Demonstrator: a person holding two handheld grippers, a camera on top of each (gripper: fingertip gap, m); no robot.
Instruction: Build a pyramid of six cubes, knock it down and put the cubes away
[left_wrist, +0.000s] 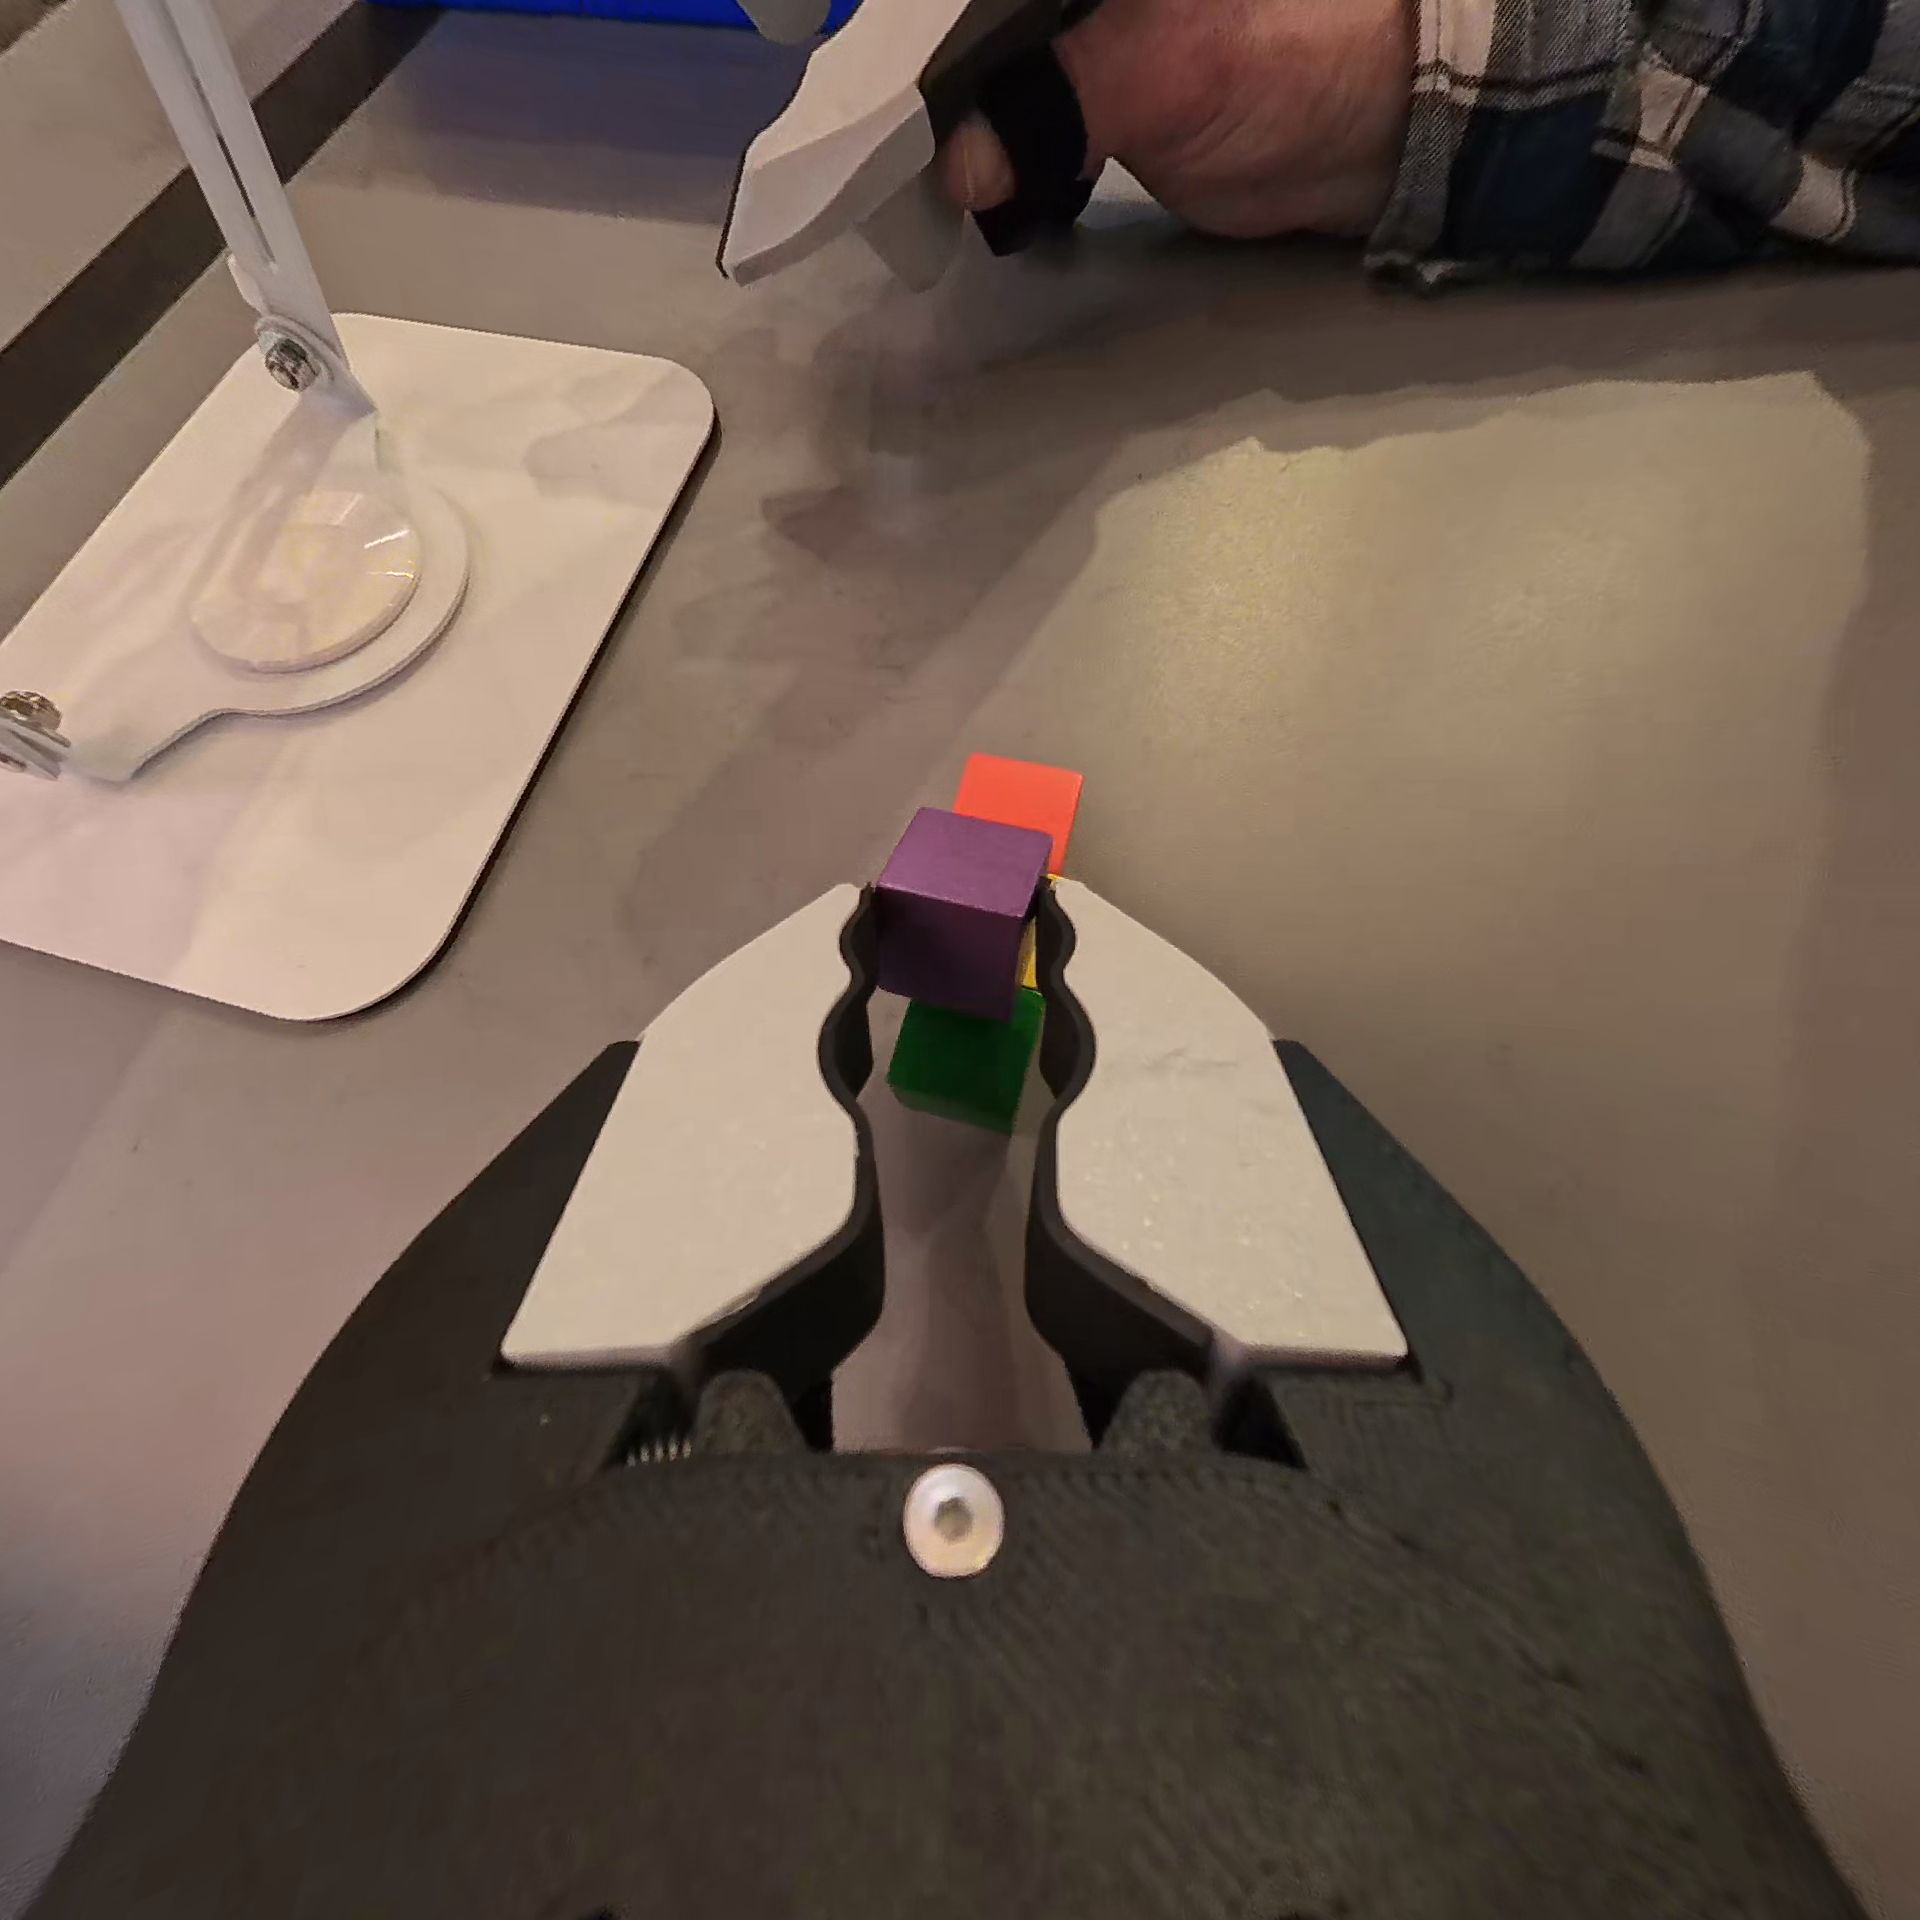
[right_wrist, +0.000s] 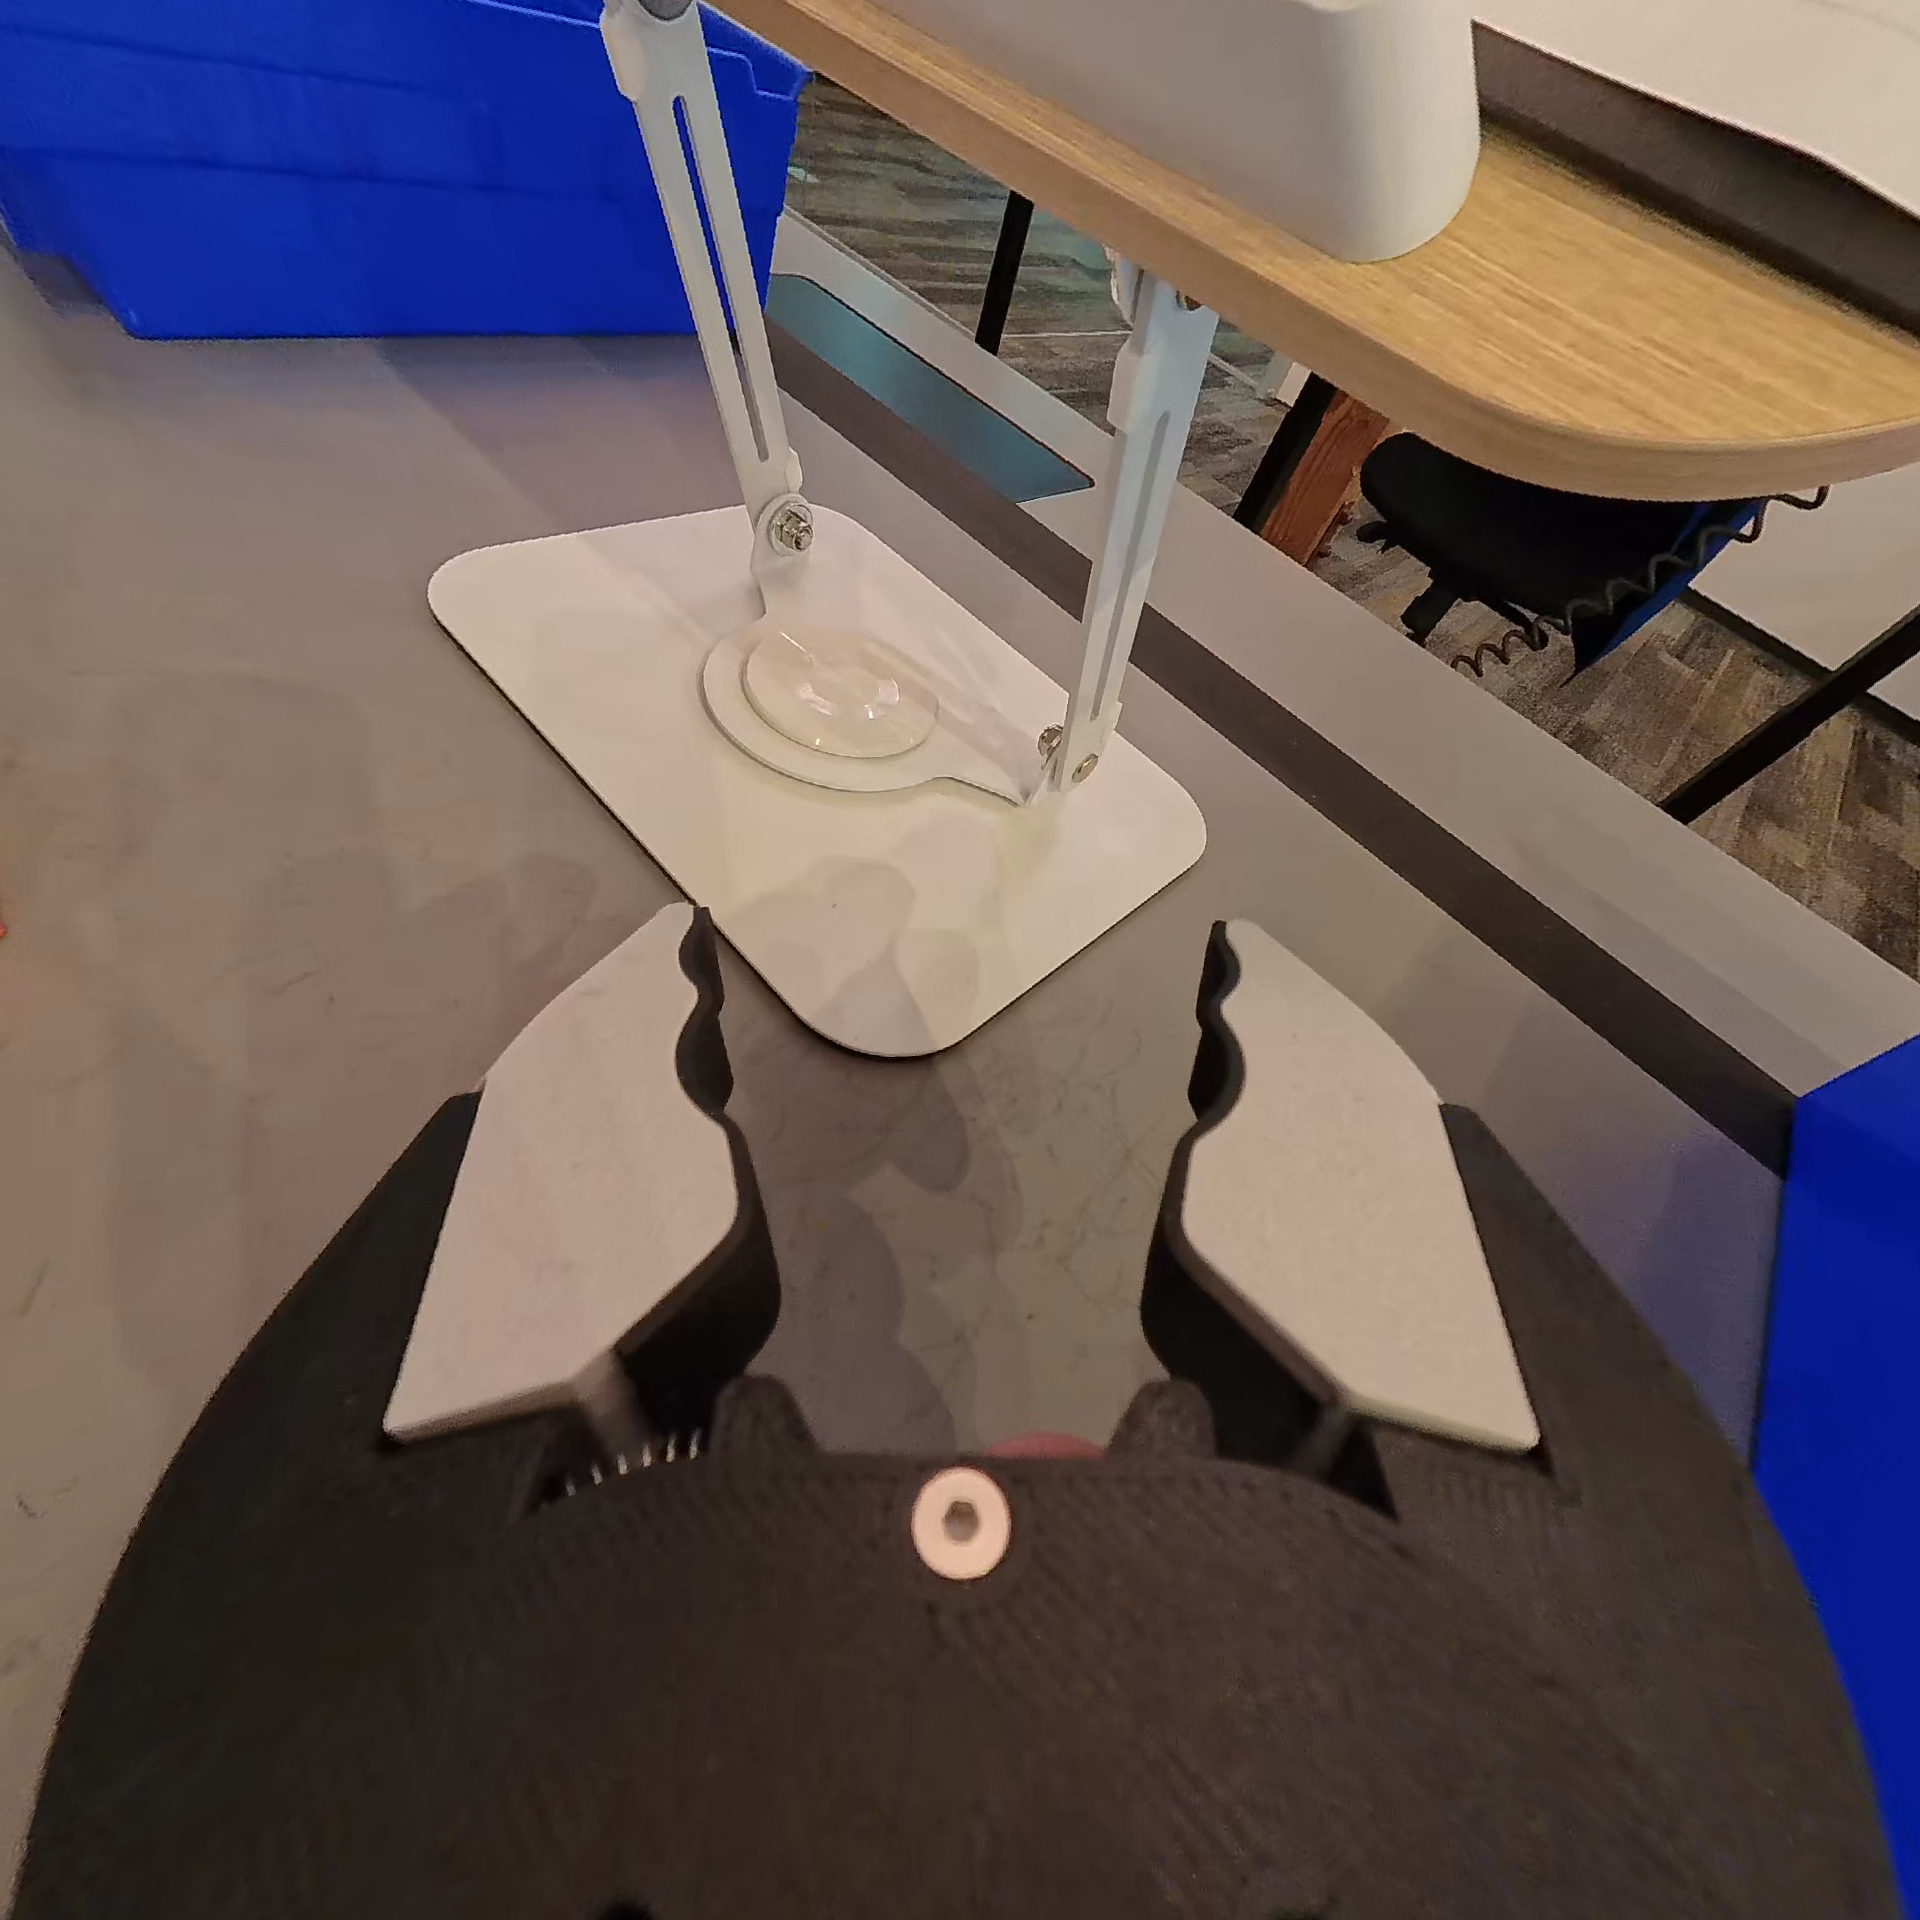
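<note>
In the left wrist view my left gripper (left_wrist: 956, 914) is shut on a purple cube (left_wrist: 961, 909), with both pads against its sides. It holds the cube just above a green cube (left_wrist: 961, 1065) on the grey table (left_wrist: 1455, 675). An orange cube (left_wrist: 1023, 805) sits behind them, and a sliver of a yellow cube (left_wrist: 1031, 961) shows between. My right gripper (right_wrist: 956, 966) is open and empty above bare table, near the corner of a white stand base. It also shows in the left wrist view (left_wrist: 831, 197) at the top, held by a hand.
A white stand base (left_wrist: 343, 665) with two slanted legs sits left of the cubes; it also shows in the right wrist view (right_wrist: 831, 758). A blue bin (right_wrist: 364, 177) stands at the back, another blue edge (right_wrist: 1849, 1351) at the right. A plaid sleeve (left_wrist: 1662, 135) rests on the table.
</note>
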